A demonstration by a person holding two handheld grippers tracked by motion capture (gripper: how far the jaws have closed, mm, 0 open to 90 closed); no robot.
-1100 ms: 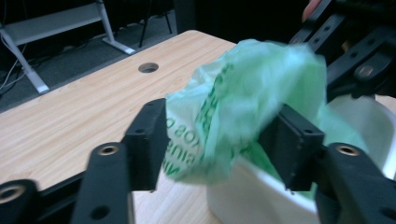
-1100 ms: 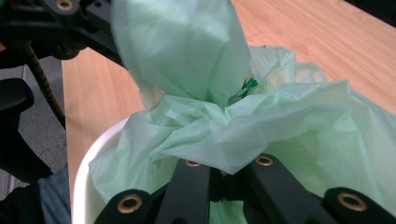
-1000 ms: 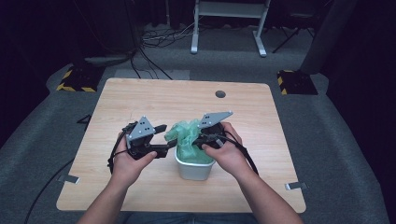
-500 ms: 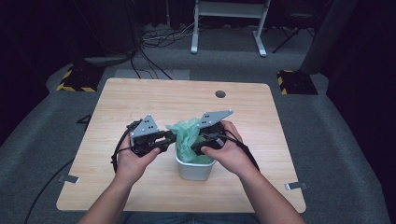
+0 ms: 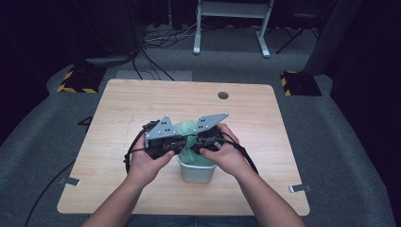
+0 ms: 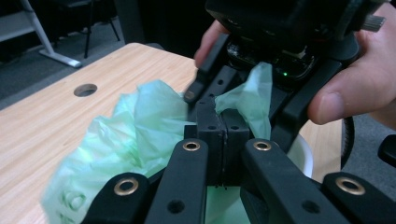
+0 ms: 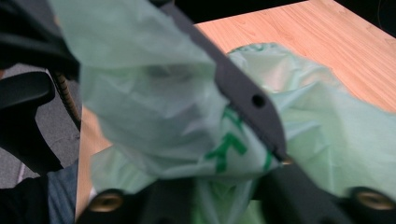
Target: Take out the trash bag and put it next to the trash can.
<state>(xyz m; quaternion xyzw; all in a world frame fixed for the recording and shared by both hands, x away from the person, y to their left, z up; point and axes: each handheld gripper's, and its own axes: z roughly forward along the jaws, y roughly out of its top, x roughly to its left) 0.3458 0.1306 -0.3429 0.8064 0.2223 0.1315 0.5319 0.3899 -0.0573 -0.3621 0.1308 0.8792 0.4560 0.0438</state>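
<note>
A small white bin stands on the wooden table near its front edge, lined with a thin green plastic bag. Both grippers meet tip to tip over the bin. My left gripper has just been closing; in the left gripper view its pads press together with green bag film bunched around them. My right gripper has also just been closing. Facing me, the right gripper holds a flap of the bag. In the right gripper view the bag drapes over the jaws.
A round cable hole sits at the table's far side. The person's hands wrap both gripper bodies, with cables trailing off to each side. A metal stand and floor cables lie beyond the table.
My left gripper has moved right, up to the bag and the right gripper, and closed. The bag's top, loose and spread before, is now gathered between the two grippers.
</note>
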